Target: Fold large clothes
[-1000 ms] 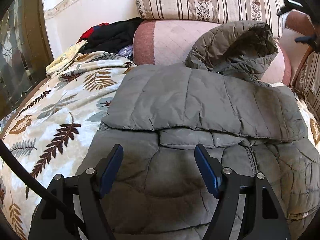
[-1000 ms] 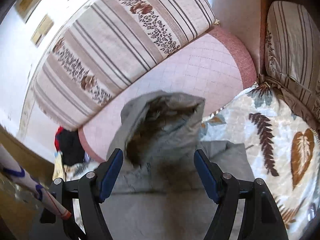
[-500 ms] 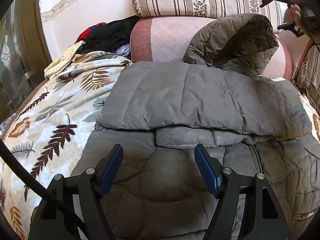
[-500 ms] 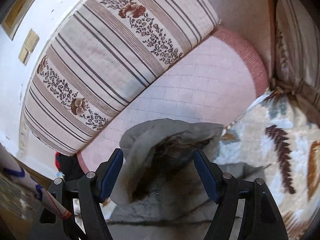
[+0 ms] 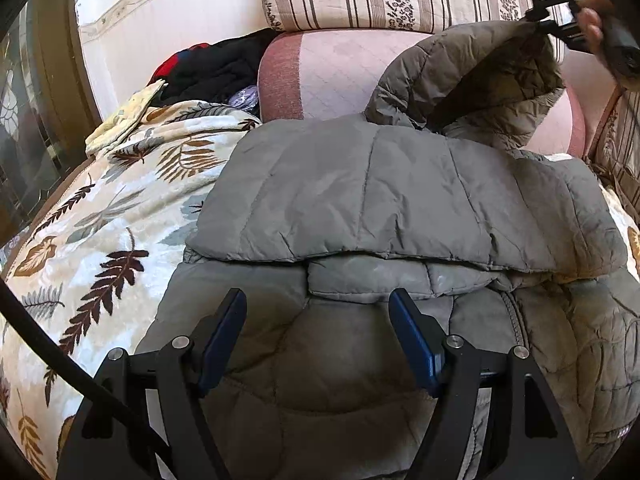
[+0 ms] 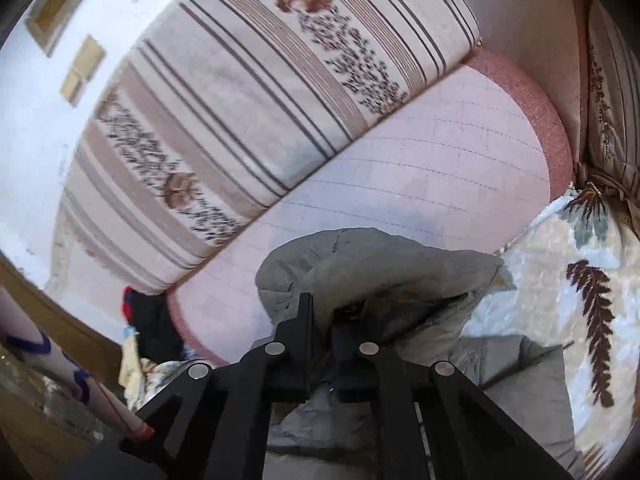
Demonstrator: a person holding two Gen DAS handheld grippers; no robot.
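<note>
Jacket [image 5: 400, 200] on blanket [image 5: 100, 240], hood [image 5: 472, 76] (rear end) against bolster [image 5: 332, 72].

The left gripper [image 5: 318, 336] is a matte black frame with two angled arms, each tipped by a flat blue pad, and four round silver screw heads sit across its linkage from nine to three o'clock. A thick black cable [image 5: 60, 354] curves past its frame at about eight o'clock. The right gripper [image 6: 320, 320] shows the same black linkage and four silver screw heads, and in the left view a hand [image 5: 594, 14] shows at about one o'clock.
</note>
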